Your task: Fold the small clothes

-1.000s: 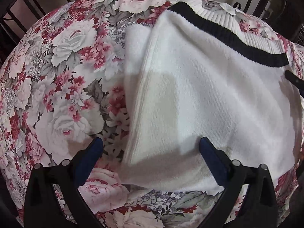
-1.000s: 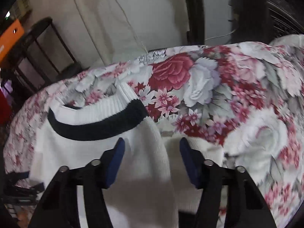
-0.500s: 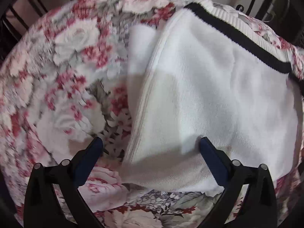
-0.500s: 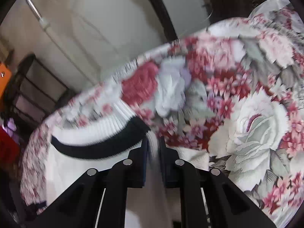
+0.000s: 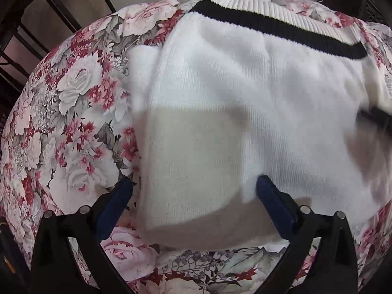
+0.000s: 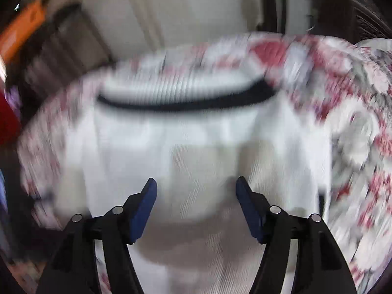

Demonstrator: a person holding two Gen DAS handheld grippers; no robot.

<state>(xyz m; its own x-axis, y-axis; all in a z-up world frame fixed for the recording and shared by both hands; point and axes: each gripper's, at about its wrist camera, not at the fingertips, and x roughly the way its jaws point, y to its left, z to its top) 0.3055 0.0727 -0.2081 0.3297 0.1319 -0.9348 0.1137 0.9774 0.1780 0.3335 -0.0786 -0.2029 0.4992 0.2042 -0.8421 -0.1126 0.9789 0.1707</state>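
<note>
A white knitted garment (image 5: 220, 112) with a black stripe (image 5: 281, 34) and a ribbed hem lies folded on the floral tablecloth (image 5: 73, 112). My left gripper (image 5: 194, 191) hovers open over the garment's near left edge, one pad over the cloth and one over the knit, gripping nothing. The right wrist view is blurred by motion. There my right gripper (image 6: 196, 193) is above the middle of the garment (image 6: 196, 142), its jaws opening with only flat knit below and nothing pinched. It shows as a dark blur (image 5: 374, 117) at the right edge of the left wrist view.
The round table's edge curves close on all sides. Dark metal frames (image 5: 36, 24) stand behind it at the left. An orange thing (image 6: 22, 29) and a dark rack (image 6: 66, 49) stand at the far left in the right wrist view. A pale wall is behind.
My right gripper pinched a fold of the garment below the black stripe, carried it leftward, and has now let go. A new fold lies over the garment's right side. The left gripper shifted slightly.
</note>
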